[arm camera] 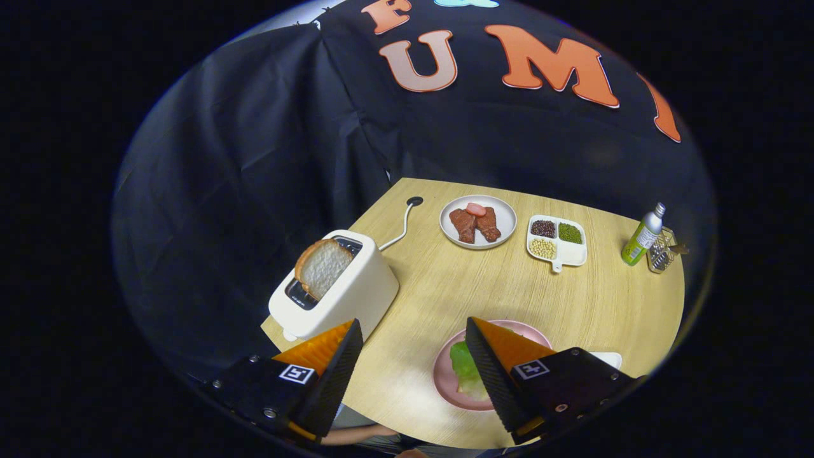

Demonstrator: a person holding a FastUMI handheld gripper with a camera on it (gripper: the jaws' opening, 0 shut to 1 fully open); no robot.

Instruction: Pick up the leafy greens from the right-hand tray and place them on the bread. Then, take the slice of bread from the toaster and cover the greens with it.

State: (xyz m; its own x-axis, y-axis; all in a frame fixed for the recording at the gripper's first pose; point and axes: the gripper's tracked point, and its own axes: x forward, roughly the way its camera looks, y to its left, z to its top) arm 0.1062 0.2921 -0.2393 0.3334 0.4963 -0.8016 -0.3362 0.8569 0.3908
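A slice of bread [322, 266] stands upright in the slot of a white toaster [340, 292] on the wooden table, just beyond my left finger. A pink plate [445, 381] lies between and under my fingers, with leafy greens [467, 371] on it; my right finger covers most of the plate, so whatever lies under the greens is hidden. My gripper [413, 329] hangs above the table, open, with nothing between its fingers.
Further back stand a white plate [502, 216] with meat pieces, a divided white tray [558, 239] of beans and a green bottle [642, 236] beside a wire holder [663, 251]. The toaster's white cord [399, 230] runs to the back. A white tray corner [609, 359] peeks beside my right finger.
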